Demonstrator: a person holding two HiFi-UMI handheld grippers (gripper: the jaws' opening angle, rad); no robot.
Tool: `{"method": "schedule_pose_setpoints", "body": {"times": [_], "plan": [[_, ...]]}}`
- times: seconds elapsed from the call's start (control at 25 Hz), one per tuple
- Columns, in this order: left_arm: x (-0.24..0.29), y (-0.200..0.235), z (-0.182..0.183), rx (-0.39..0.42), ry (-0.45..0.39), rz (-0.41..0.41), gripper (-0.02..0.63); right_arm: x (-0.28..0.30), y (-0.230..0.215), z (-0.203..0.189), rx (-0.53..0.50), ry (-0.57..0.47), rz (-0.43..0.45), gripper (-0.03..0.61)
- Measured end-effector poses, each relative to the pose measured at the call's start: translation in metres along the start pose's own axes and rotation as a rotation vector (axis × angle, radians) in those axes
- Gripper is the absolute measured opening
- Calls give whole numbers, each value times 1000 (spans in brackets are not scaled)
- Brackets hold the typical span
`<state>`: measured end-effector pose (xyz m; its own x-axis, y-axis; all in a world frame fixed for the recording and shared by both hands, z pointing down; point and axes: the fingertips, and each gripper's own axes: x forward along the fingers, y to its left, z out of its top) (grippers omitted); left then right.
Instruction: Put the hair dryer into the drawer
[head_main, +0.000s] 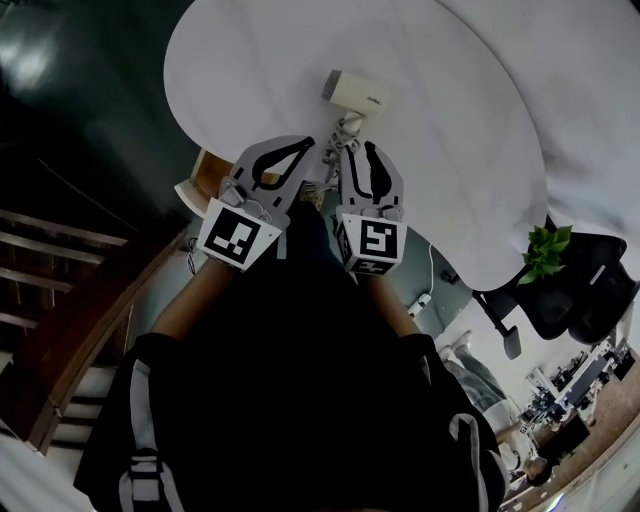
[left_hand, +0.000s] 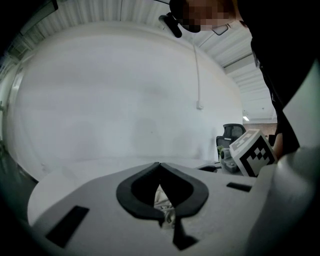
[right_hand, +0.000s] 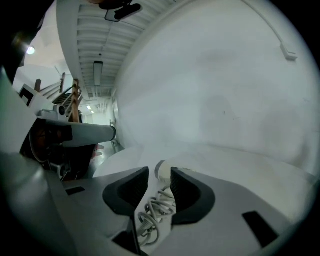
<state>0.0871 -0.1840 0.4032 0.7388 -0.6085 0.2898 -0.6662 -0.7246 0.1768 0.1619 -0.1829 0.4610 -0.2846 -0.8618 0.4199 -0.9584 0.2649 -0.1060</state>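
The cream hair dryer (head_main: 355, 93) lies on the round white table (head_main: 250, 70), its coiled cord (head_main: 338, 132) trailing toward me. Both grippers hover side by side at the table's near edge, just short of the cord. My left gripper (head_main: 306, 146) (left_hand: 159, 165) has its fingertips touching, shut, with a bit of cord (left_hand: 162, 197) visible below through the gap. My right gripper (head_main: 356, 148) (right_hand: 159, 176) stands open; the hair dryer (right_hand: 162, 169) shows just beyond its tips and the cord (right_hand: 152, 210) lies beneath its jaws. A light wooden drawer (head_main: 200, 178) pokes out under the table at the left.
A dark office chair (head_main: 560, 290) and a small green plant (head_main: 545, 250) stand to the right of the table. Wooden stairs (head_main: 40, 260) run along the left. The right gripper's marker cube (left_hand: 252, 150) appears at the right of the left gripper view.
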Motion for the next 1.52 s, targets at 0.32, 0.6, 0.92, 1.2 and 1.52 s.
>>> {"method": "schedule_pose_setpoints", "body": {"times": [0.32,0.6,0.92,1.2,1.52], "plan": [[21,6,-15,79,28,-39,8,20,-3,-37,64,132,15,241],[29,11,-30,29,55,-43,8,39,-5,-62,140,269,-7,291],[33,23,-43,-7,78,-40,8,56,-6,-88,198,397,-56,319],[36,26,-45,-39,81,-39,8,71,-6,-103,235,488,-89,331],[31,28,-46,-86,83,-11,8,82,-7,-101,249,427,-101,314]]}}
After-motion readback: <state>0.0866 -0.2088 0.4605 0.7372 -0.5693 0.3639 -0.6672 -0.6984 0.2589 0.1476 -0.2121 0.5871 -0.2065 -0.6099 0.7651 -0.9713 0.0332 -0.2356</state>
